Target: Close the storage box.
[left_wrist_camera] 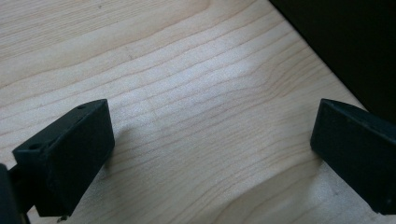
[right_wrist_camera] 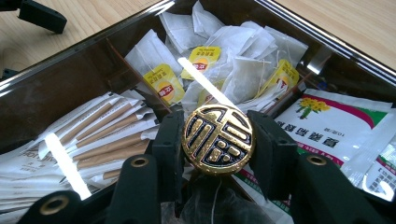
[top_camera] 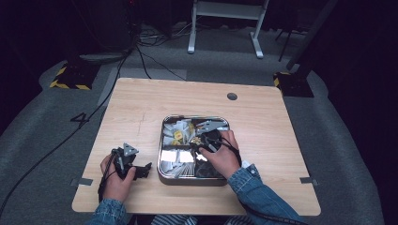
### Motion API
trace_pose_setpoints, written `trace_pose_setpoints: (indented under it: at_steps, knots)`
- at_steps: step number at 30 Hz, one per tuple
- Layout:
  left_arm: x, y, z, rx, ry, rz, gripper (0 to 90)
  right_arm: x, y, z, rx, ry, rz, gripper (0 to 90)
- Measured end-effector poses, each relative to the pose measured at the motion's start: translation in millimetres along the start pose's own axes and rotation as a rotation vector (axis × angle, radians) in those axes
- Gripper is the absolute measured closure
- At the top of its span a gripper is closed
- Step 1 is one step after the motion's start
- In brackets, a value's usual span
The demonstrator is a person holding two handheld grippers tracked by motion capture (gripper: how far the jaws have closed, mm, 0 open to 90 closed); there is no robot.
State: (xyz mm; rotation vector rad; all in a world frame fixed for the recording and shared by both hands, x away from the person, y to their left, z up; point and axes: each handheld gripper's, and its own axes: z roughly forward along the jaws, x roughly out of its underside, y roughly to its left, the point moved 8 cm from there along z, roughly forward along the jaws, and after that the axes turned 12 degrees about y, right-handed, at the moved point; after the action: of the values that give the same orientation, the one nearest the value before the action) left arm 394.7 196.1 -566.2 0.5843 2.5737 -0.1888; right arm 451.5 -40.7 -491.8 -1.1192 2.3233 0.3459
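One right gripper [right_wrist_camera: 218, 140] view reveals fingers clasping a gold knob [right_wrist_camera: 218, 139].

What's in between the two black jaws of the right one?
A round gold-and-black knob sits clamped between the right hand-held gripper's jaws, above the tea box, in the right gripper view.

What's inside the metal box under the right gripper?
The metal box holds tea bags with yellow tags, paper stick sachets and printed packets in divided compartments. The right gripper, shut on a gold knob, covers the middle.
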Motion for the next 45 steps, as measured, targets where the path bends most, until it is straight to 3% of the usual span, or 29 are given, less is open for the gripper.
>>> trace_pose_setpoints:
  at_steps: [7, 17, 25, 33, 45]
  knots:
    - [0.0, -0.1, 0.0, 0.000, 0.000, 0.000, 0.0, 2.1, 1.8, -0.4, 0.014, -0.019, -0.018, 58.8]
    - [0.0, 0.0, 0.0, 0.000, 0.000, 0.000, 0.0, 2.3, 0.4, 0.5, -0.012, -0.020, -0.024, 57.9]
    - [0.0, -0.1, 0.0, 0.000, 0.000, 0.000, 0.0, -1.8, 2.0, 0.3, -0.032, -0.052, -0.032, 48.5]
    - [0.0, 0.0, 0.0, 0.000, 0.000, 0.000, 0.0, -8.7, 0.8, -13.6, -0.034, -0.093, -0.035, 45.6]
    - [0.1, 0.0, 0.0, 0.001, 0.000, 0.000, 0.0, -14.8, -6.3, -44.8, -0.079, -0.161, -0.009, 43.6]
